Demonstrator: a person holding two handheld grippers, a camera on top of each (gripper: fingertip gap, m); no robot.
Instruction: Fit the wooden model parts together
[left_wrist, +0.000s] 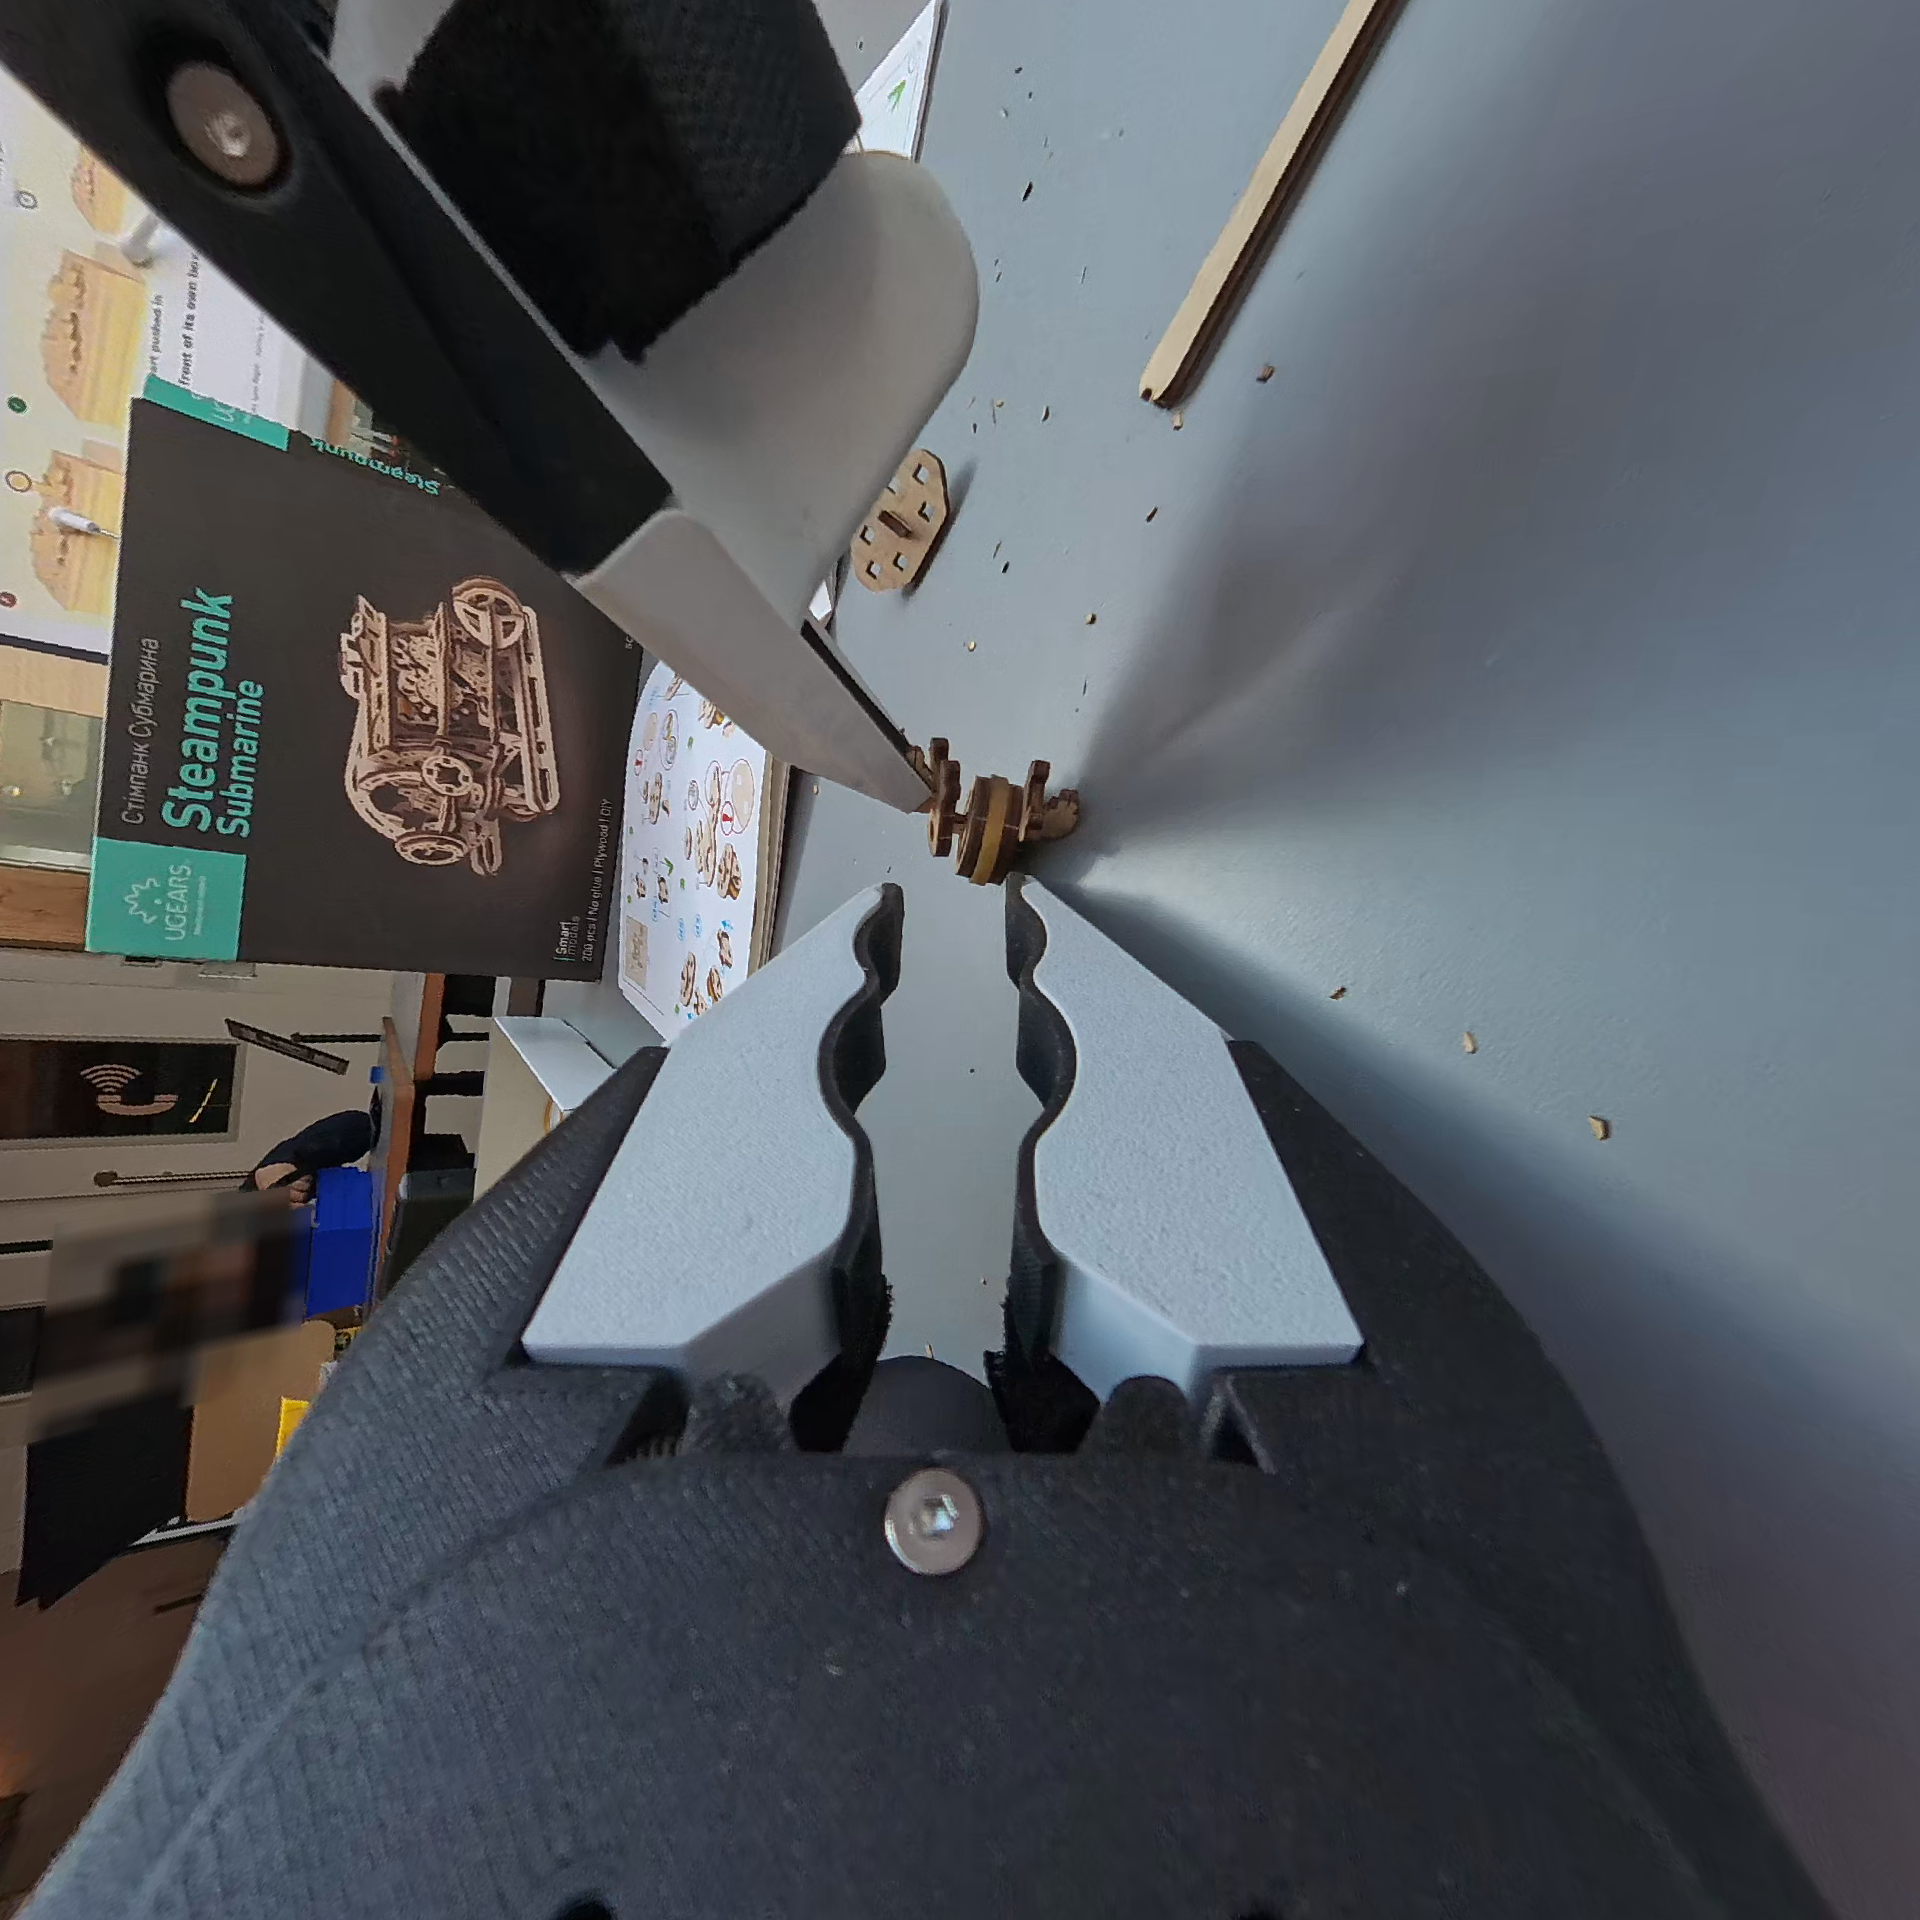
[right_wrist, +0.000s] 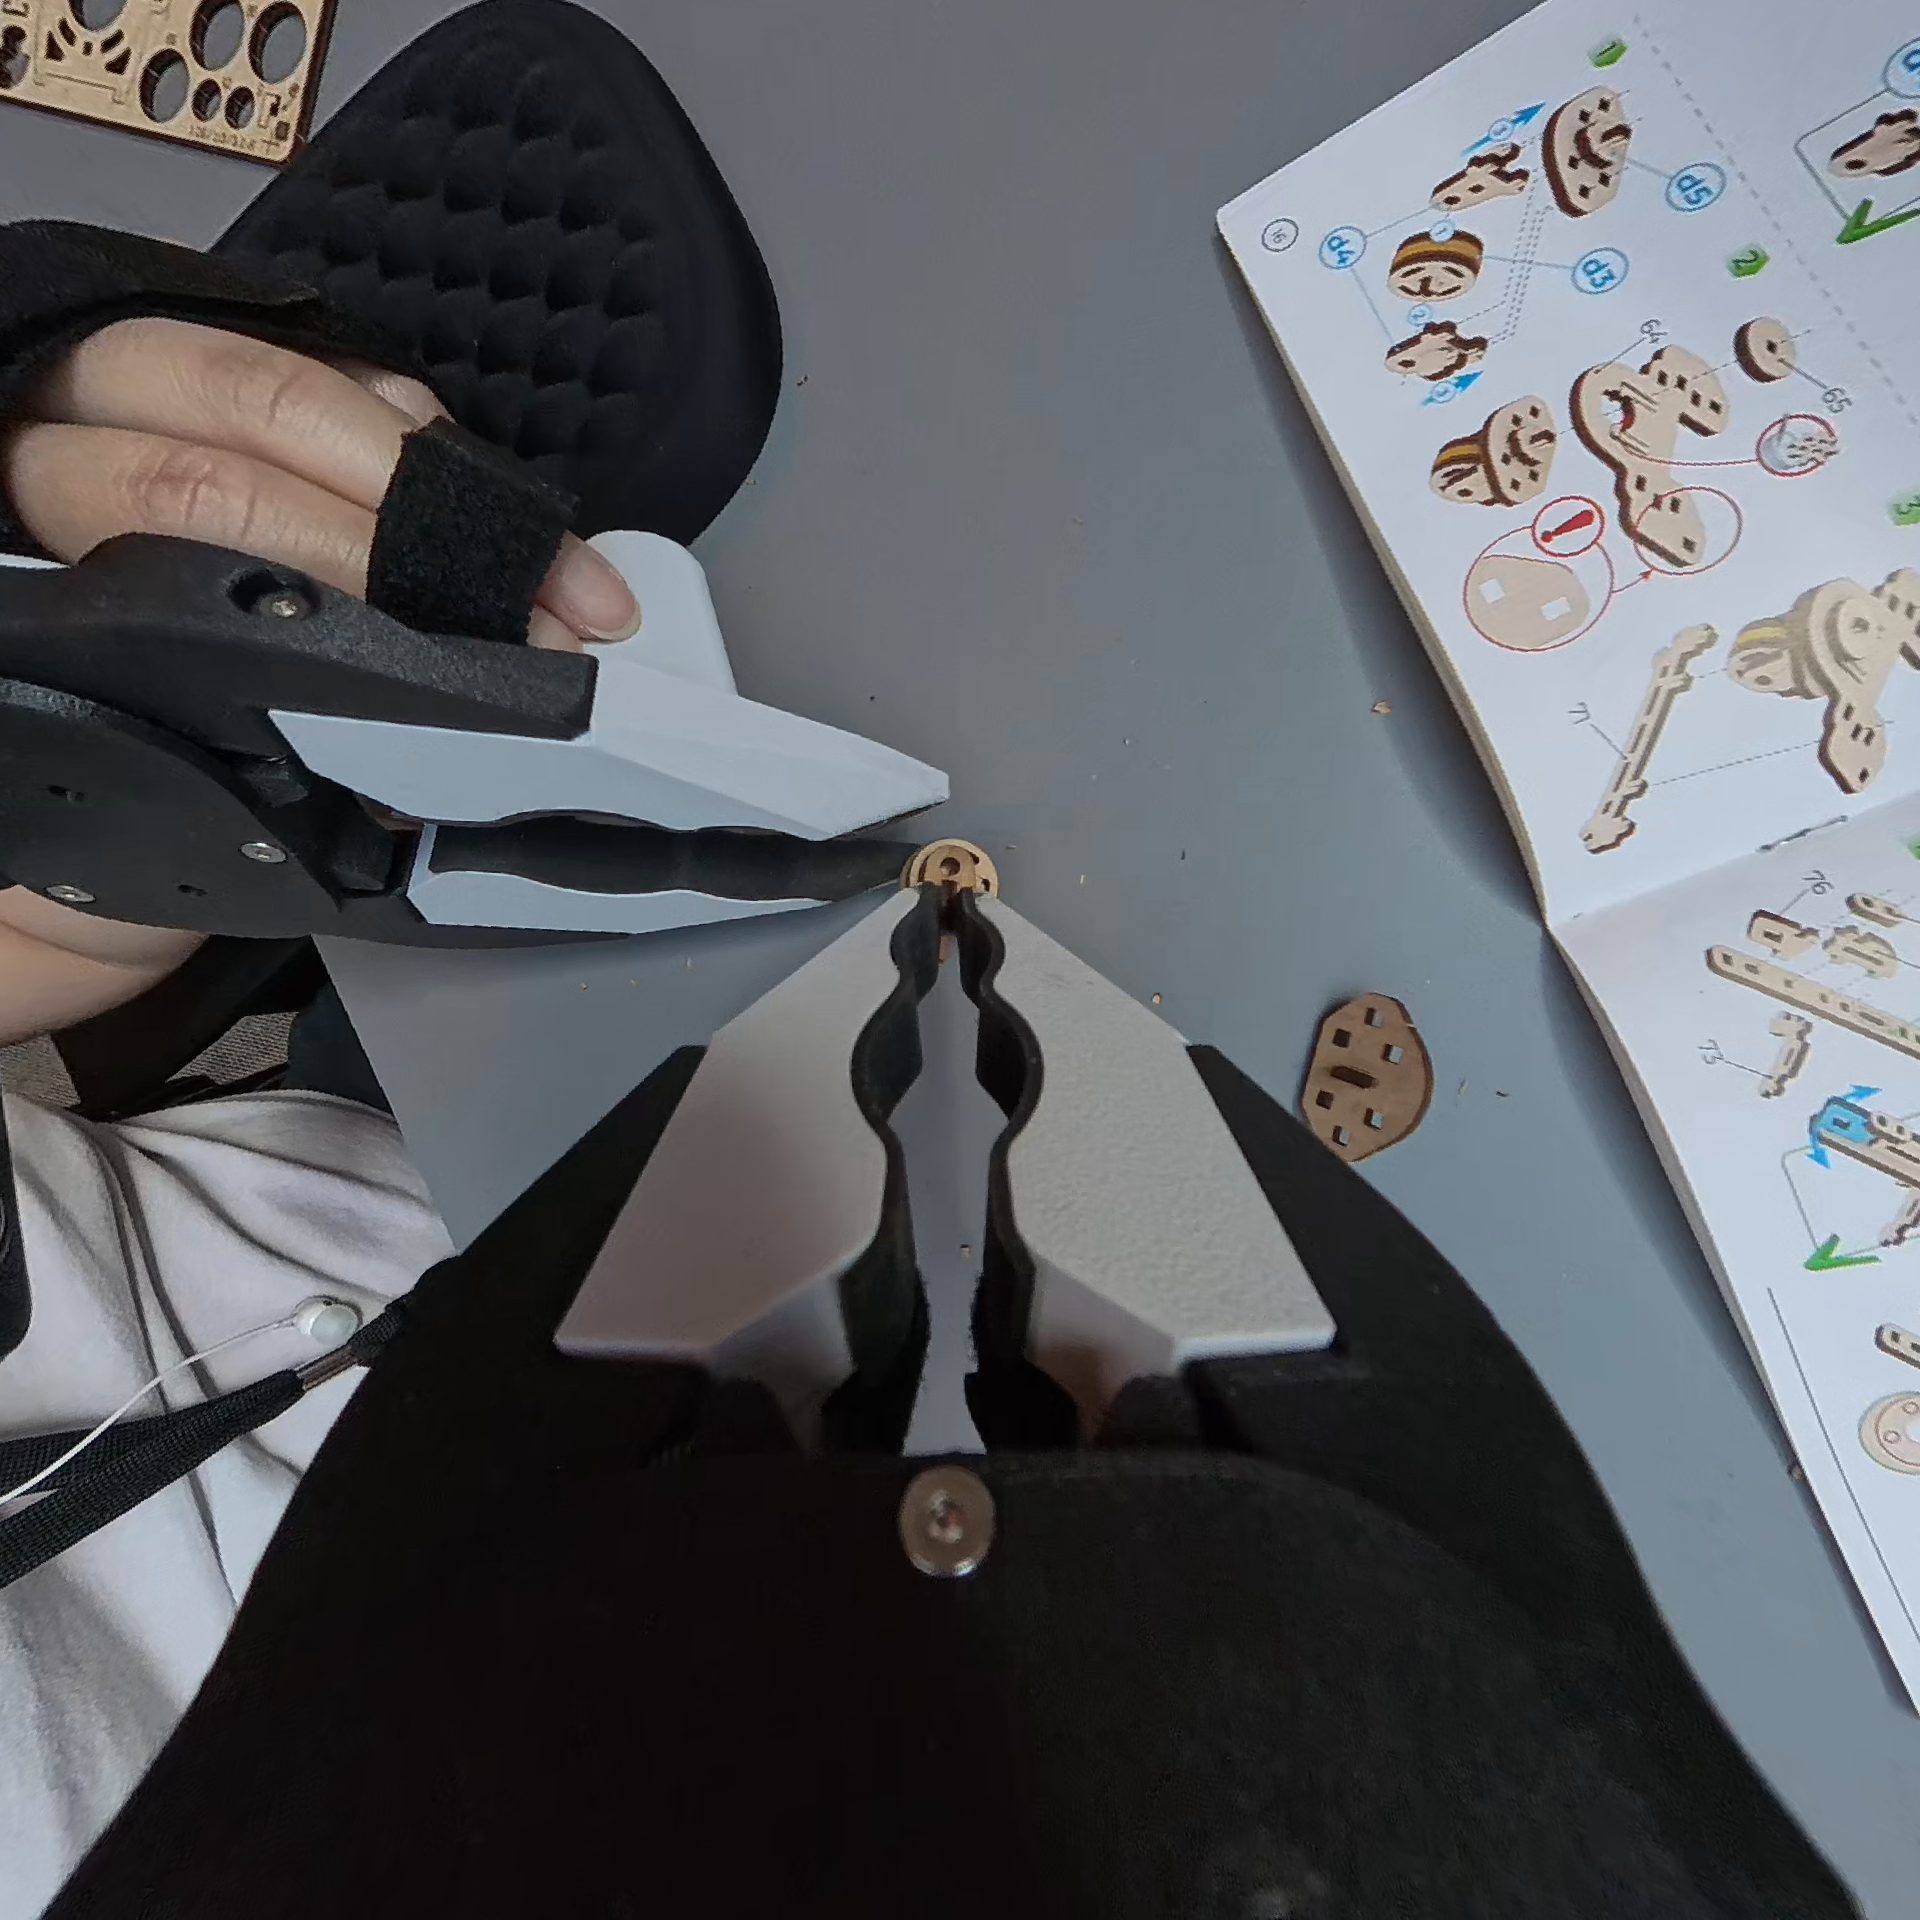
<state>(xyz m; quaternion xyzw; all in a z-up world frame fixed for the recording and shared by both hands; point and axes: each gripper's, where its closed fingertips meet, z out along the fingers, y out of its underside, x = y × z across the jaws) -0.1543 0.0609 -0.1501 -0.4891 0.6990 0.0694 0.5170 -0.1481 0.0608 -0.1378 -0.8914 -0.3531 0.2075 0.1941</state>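
A small wooden assembly (left_wrist: 987, 816), a short notched axle carrying round discs, is held just above the grey table (left_wrist: 1507, 727). My right gripper (right_wrist: 943, 906) is shut on the axle, with the disc end (right_wrist: 948, 868) showing past its fingertips. In the left wrist view it comes in from the upper left (left_wrist: 914, 784). My left gripper (left_wrist: 953, 894) is open, its tips just short of the assembly. In the right wrist view it comes in from the left (right_wrist: 920, 831), tips beside the disc; I cannot tell if they touch.
An oval wooden plate with square holes (right_wrist: 1366, 1075) lies on the table, also in the left wrist view (left_wrist: 899, 520). An open instruction booklet (right_wrist: 1662, 727) lies to the right. A punched plywood sheet (right_wrist: 166, 73), a dark kit box (left_wrist: 364, 686) and a wooden strip (left_wrist: 1247, 218) lie around. The tips of both grippers are at nearly the same place.
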